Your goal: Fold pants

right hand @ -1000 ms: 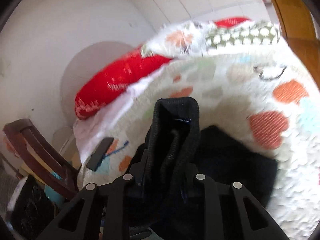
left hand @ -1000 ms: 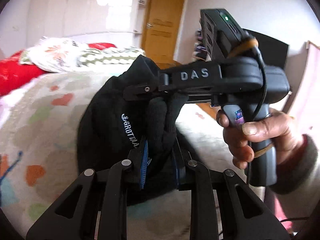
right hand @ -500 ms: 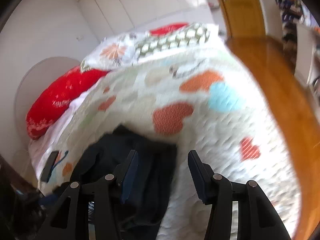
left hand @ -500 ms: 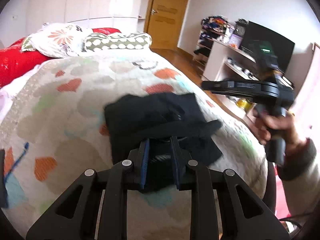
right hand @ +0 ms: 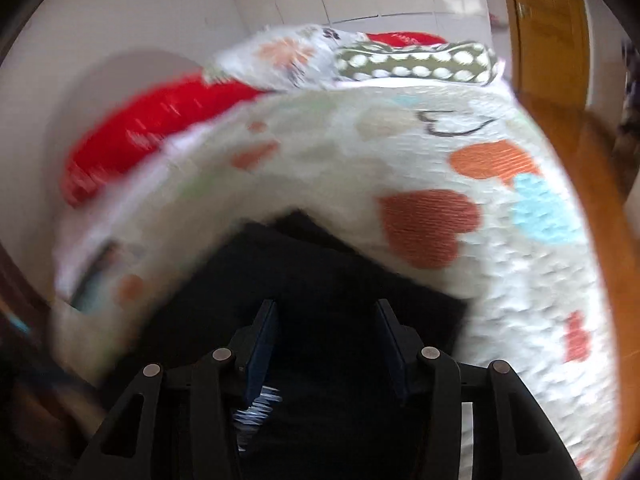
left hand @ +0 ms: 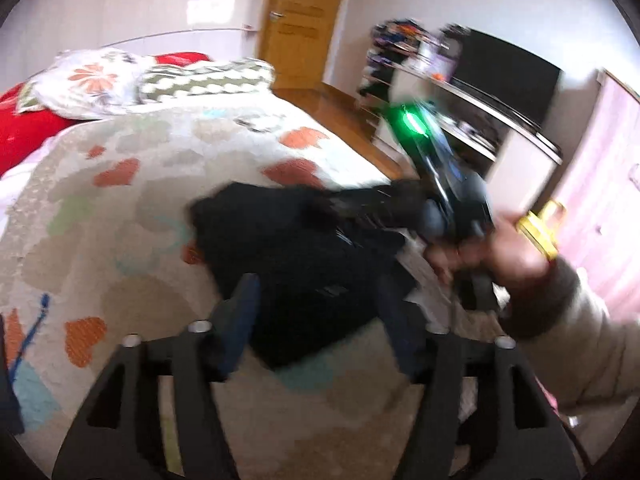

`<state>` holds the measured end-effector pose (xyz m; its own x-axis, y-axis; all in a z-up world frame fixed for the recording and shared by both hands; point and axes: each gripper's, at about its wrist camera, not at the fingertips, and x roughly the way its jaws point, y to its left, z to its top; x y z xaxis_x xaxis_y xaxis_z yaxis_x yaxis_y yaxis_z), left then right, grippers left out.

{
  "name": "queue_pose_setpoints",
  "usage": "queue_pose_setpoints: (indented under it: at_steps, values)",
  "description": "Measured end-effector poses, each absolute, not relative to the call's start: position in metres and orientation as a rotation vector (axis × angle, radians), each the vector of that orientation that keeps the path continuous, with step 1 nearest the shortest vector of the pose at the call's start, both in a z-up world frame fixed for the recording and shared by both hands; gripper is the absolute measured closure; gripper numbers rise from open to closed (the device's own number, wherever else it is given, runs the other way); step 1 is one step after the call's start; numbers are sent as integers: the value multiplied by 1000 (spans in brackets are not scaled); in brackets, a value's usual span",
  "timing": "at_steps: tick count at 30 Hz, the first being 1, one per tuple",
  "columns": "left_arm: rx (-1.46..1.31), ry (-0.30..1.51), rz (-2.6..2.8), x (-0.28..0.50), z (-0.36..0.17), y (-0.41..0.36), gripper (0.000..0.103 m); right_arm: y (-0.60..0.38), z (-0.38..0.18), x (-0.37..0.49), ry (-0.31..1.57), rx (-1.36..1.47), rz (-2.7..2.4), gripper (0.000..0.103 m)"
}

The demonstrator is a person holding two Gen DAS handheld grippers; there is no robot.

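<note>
Leftmost in the left wrist view, a red pillow (left hand: 24, 136) and a floral pillow (left hand: 92, 82) lay at the head of a bed (left hand: 120, 240), beside a green-and-white patterned cushion (left hand: 208, 82). The bedspread had a nubby, quilted texture — cream, scattered with orange, green and blue hearts. At the bottom, the left gripper (left hand: 316, 312) angled downward toward the bed, its black fingers spread apart and its jaws opening; the blue-faced pads stood clear on either side of the black pants (left hand: 296, 248) without pressing on them. The pants lay folded into a thick, soft, roughly rectangular bundle on the bedspread near the bed's right edge. Farther right, a person's right hand (left hand: 504, 256), in a grey-cuffed sleeve, gripped the handle of the right gripper (right hand: 326, 344), blurred, with a green light glowing on its body. Its tip reached down to the far right side of the pants.

From the right wrist view, that gripper pointed steeply down over the dark fabric — its jaws stood partly apart and closing, with cloth below and between them, but the pads were not seen pressing on it. Behind stood a wooden door (left hand: 304, 20).
</note>
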<state>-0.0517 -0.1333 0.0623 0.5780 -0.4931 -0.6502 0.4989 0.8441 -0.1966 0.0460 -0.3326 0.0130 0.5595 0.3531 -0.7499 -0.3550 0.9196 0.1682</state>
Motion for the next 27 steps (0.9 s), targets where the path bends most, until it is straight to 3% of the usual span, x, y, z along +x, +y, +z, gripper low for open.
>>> queue_pose_setpoints:
  at_steps: [7,12,16,21,27]
  values:
    - [-119,847,-467,2,32,-125,38,-355,18,33,864,28,388,53]
    - [-55,904,-457,-11,1,-138,37,-339,30,-4,843,-20,478,53]
    - [-89,925,-461,-16,-12,-134,30,-343,2,-38,868,-131,451,46]
    - [-43,864,-434,-22,14,-135,30,-367,3,-33,931,43,441,43]
    - [-48,807,-424,-8,33,-139,30,-353,51,-13,777,1,403,43]
